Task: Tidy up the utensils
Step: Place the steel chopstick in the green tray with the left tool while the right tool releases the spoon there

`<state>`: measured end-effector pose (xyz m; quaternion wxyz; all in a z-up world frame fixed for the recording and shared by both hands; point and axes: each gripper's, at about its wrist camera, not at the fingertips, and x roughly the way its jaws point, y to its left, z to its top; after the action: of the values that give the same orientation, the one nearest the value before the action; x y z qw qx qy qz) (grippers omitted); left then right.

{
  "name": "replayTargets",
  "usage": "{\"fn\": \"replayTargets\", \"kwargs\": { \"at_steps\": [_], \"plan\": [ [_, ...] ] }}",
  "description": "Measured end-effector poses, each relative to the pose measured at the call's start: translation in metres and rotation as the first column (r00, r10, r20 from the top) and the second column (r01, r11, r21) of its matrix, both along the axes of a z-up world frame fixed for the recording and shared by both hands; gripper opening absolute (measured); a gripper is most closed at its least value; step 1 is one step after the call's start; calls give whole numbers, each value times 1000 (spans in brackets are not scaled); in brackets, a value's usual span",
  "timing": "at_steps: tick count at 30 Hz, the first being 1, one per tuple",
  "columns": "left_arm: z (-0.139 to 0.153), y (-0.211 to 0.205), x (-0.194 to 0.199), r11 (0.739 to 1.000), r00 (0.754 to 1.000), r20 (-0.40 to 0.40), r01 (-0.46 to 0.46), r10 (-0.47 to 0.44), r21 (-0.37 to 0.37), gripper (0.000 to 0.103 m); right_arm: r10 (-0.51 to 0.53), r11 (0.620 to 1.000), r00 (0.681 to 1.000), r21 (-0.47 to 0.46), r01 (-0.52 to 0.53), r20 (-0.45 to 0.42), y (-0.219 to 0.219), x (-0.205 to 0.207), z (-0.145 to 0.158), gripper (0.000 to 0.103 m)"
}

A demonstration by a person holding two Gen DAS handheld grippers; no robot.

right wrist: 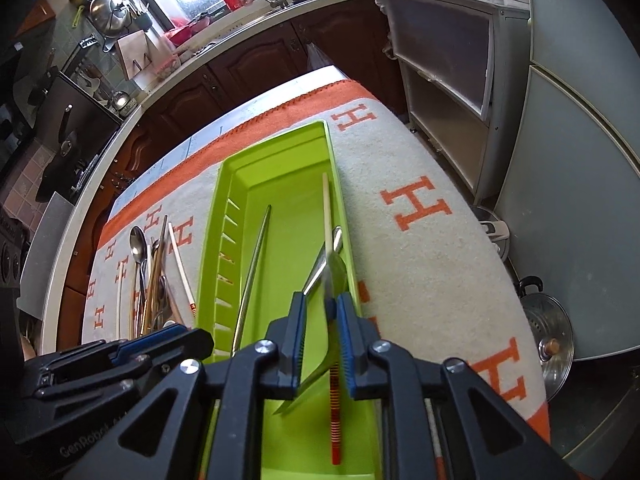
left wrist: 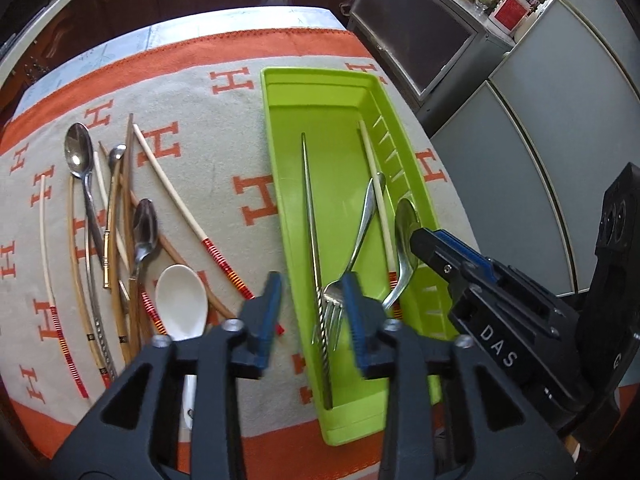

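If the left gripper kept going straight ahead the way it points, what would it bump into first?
Probably the near left wall of the green tray, which lies between the open fingers of the left gripper. The fork lies just inside it, though depth is hard to judge.

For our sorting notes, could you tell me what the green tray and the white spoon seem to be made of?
Long lime-green tray: apparently moulded plastic, glossy, with moulded ribs along one wall. Wide white soup spoon: probably glazed ceramic, possibly melamine; thick, smooth, opaque, softly shiny.
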<state>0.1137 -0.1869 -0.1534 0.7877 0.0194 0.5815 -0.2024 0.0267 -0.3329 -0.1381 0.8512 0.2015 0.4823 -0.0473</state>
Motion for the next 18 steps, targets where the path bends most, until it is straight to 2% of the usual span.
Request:
{"fn": "replayTargets", "kwargs": {
  "at_steps": [1, 2, 8, 18],
  "plan": [
    [4, 2, -3, 1000, 1000, 18, -2, 2, 2, 45, 1, 1000, 1000, -2, -1, 1, 1, 0, 1, 19],
    [7, 5, -4, 1000, 999, 34, -5, 5, 3, 45, 2, 1000, 1000, -2, -2, 3, 2, 0, 1, 19],
    [21, 17, -15, 1000, 996, 87, -19, 17, 20, 45, 18, 1000, 1000, 1, -18, 10, 8, -5, 4, 19],
    [25, 47, -25, 994, 987, 137, -89, 80, 67, 45, 78, 997, 997, -20, -78, 18, 31, -7, 11, 18]
  ]
}}
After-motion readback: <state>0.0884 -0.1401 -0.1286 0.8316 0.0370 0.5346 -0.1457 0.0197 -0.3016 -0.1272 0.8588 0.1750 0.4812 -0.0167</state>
